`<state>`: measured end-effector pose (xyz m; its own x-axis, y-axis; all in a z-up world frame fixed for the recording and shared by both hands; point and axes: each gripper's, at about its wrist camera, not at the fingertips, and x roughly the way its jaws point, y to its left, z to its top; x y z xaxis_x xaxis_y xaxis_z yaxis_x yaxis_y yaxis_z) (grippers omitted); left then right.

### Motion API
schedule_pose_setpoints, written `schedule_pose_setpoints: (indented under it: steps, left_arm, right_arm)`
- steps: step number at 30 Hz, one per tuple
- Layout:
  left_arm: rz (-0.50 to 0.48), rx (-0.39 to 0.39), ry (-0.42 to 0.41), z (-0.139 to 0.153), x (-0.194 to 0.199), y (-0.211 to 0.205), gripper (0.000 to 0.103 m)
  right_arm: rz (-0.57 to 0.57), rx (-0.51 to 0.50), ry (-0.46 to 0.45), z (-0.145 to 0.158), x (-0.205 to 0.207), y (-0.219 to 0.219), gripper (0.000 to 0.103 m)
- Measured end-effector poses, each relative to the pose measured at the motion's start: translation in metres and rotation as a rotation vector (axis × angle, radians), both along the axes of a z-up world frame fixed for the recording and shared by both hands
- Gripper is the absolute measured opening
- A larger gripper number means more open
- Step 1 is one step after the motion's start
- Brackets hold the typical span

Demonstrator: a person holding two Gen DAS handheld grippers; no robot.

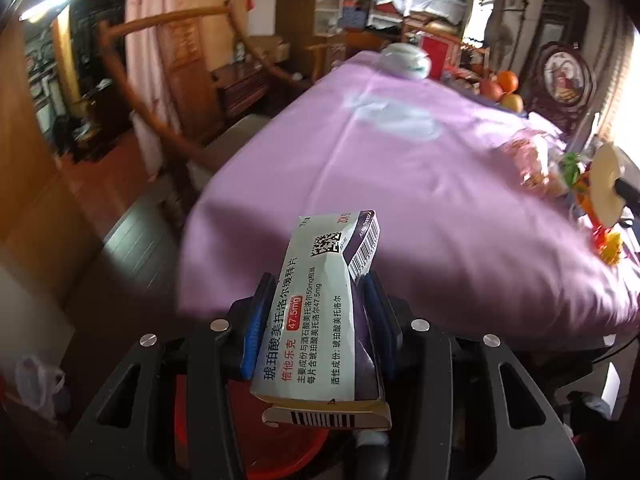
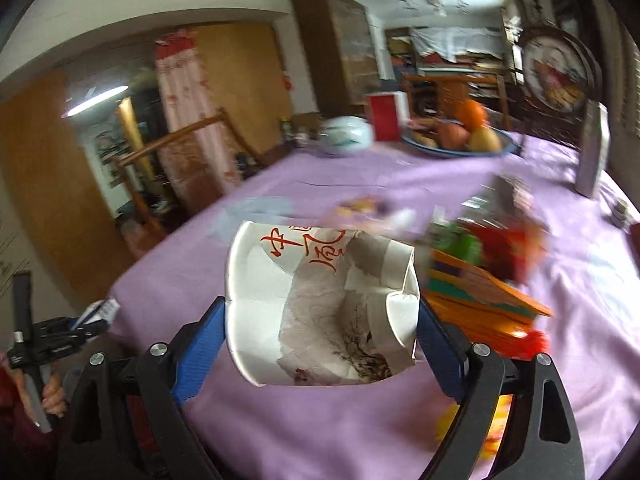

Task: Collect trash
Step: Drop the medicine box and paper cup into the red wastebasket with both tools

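Two grippers are each seen clamped on trash above a counter (image 2: 320,432) draped in purple cloth — largest item first. A crushed white paper cup (image 2: 320,304) is pinched between the right gripper's (image 2: 320,332) blue fingers (image 2: 200,344). A flattened medicine box (image 1: 320,316) is gripped by the left gripper (image 1: 316,324) — held past the counter's edge, above the floor.
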<state>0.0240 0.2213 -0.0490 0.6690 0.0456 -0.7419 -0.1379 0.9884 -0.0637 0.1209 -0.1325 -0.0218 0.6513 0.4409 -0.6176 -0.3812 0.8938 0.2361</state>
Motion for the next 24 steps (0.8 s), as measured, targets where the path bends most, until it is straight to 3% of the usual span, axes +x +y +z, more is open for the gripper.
schedule_pose_setpoints:
  steps: [10, 12, 14, 24]
  left_arm:
    - [0.093, -0.049, 0.158, -0.046, -0.052, 0.056, 0.049]
    - [0.112, -0.051, 0.188, -0.057, -0.054, 0.061, 0.074]
    - [0.155, -0.038, 0.183, -0.061, -0.059, 0.067, 0.089]
    - [0.306, -0.071, 0.056, -0.036, -0.083, 0.114, 0.095]
  right_arm:
    - [0.188, 0.057, -0.001, 0.014, -0.023, 0.081, 0.089]
    - [0.234, 0.054, 0.003, 0.015, -0.031, 0.103, 0.089]
    - [0.284, 0.042, 0.006, 0.016, -0.039, 0.125, 0.089]
    - [0.525, 0.016, 0.107, -0.008, -0.076, 0.226, 0.089]
